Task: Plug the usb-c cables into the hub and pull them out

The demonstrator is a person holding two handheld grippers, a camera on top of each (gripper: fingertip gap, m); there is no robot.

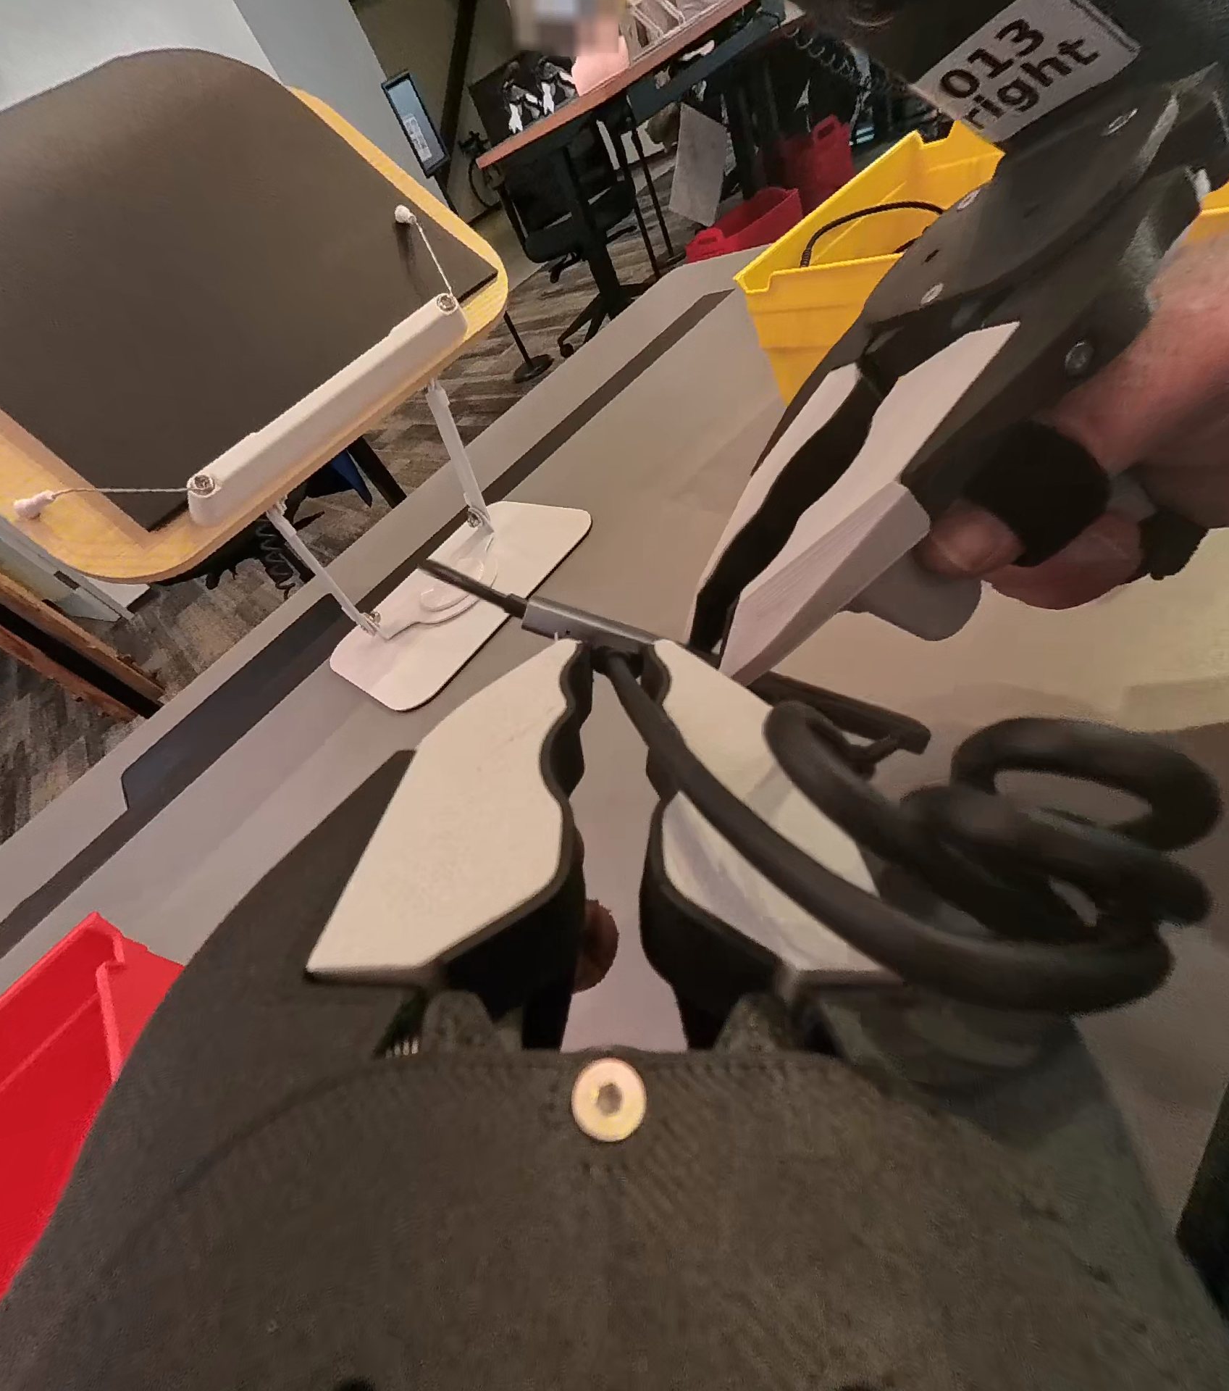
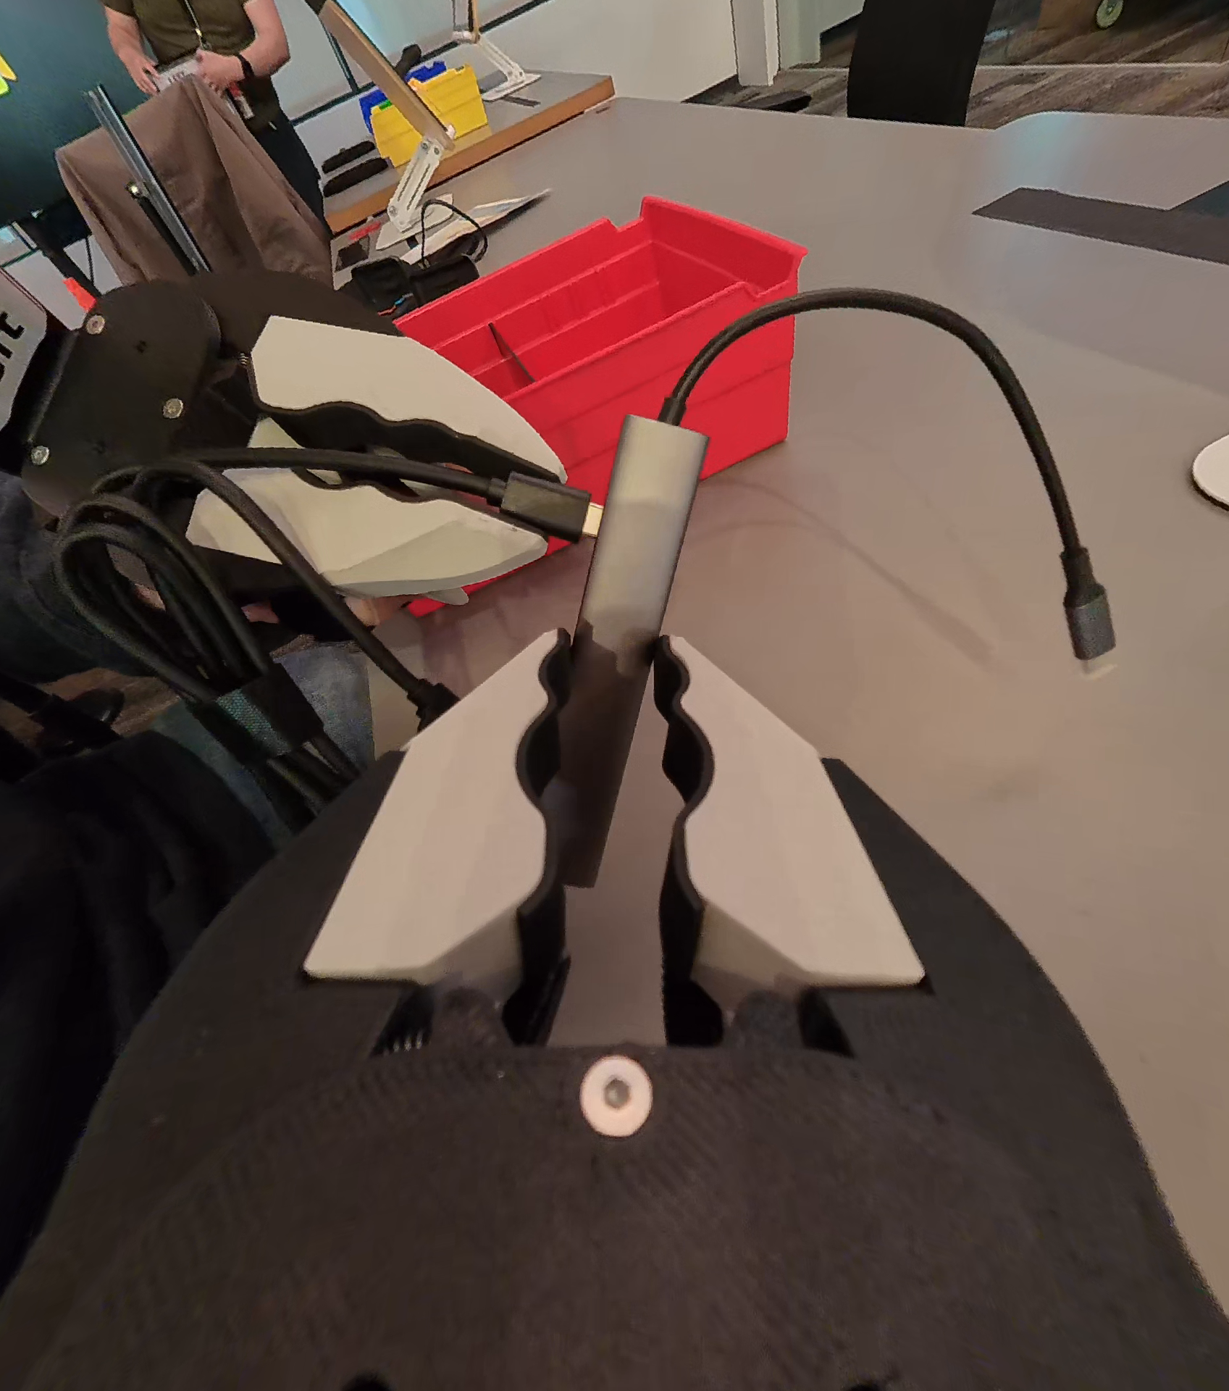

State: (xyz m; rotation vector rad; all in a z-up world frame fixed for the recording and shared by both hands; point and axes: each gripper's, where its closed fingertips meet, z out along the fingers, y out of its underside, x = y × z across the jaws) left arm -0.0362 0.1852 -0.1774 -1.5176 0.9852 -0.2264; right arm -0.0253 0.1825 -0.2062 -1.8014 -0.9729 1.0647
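My right gripper [image 2: 611, 655] is shut on the lower end of a slim grey hub [image 2: 641, 542] and holds it upright above the grey table [image 2: 897, 753]. The hub's own short black lead [image 2: 972, 354] arches right and ends in a free plug [image 2: 1089, 632]. My left gripper [image 1: 615, 662] is shut on a black usb-c cable [image 1: 679, 760] just behind its plug [image 2: 543, 500]. The plug's metal tip meets the hub's left side; I cannot tell how deep it sits. The rest of the cable hangs as a coiled bundle [image 1: 1010, 865]. In the left wrist view the hub [image 1: 581, 625] lies across my fingertips, with the right gripper [image 1: 709, 647] beside it.
A red bin [image 2: 634, 316] stands on the table just behind the hub and shows at lower left in the left wrist view [image 1: 9, 1091]. A yellow bin [image 1: 859, 248] with a black cable stands at the far right. A white stand base [image 1: 461, 602] carries a tilted board. A person stands at a far desk. Less than 4 cm separates the two grippers' tips.
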